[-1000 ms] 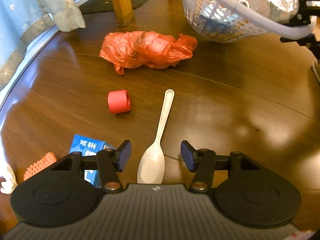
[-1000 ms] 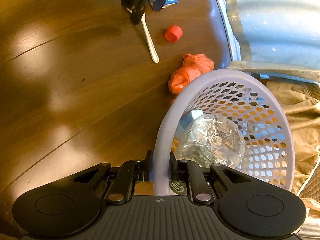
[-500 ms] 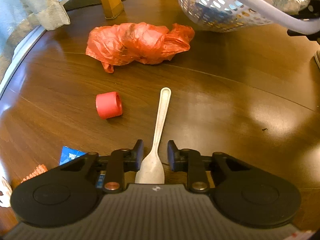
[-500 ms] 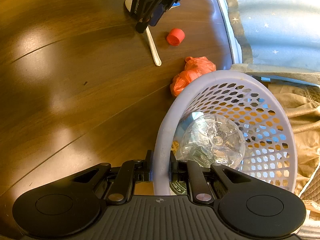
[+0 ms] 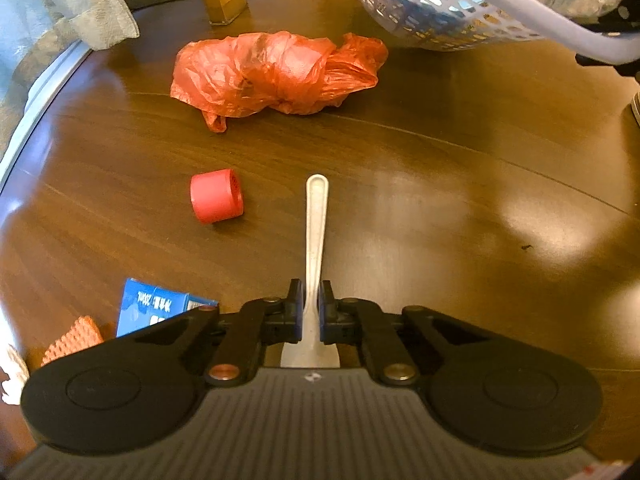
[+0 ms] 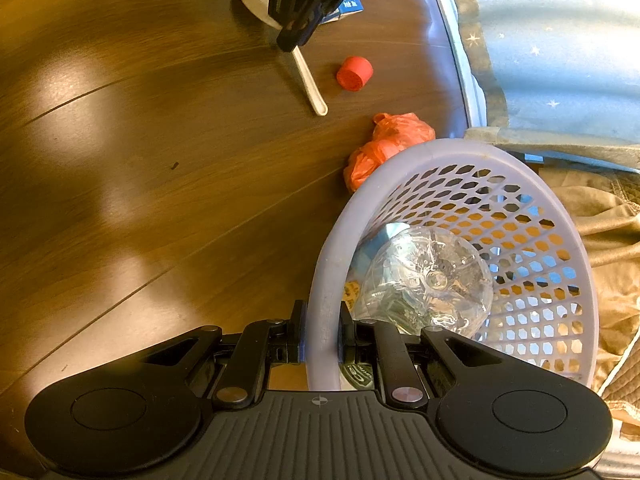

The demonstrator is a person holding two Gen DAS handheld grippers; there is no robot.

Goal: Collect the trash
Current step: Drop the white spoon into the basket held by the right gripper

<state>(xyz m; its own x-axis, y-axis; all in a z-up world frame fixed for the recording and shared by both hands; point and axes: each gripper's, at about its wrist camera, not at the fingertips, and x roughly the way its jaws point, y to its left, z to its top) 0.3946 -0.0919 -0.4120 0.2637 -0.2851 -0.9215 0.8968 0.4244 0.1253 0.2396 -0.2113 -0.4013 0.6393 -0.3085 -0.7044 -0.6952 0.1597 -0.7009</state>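
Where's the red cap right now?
In the left wrist view, the red cap lies on the table left of the spoon handle, below the orange bag.

Dark wooden table [image 5: 440, 208] under spoon [image 5: 317, 224], red cap [image 5: 217, 196], orange bag [image 5: 276, 74].

The white plastic spoon [image 5: 316, 236] bowl is hidden under the left tongs [image 5: 309, 312]. Blue printed carton [image 5: 154, 308]: partly covered, text illegible. Lavender perforated basket [image 5: 520, 4]: cropped by frame edge.
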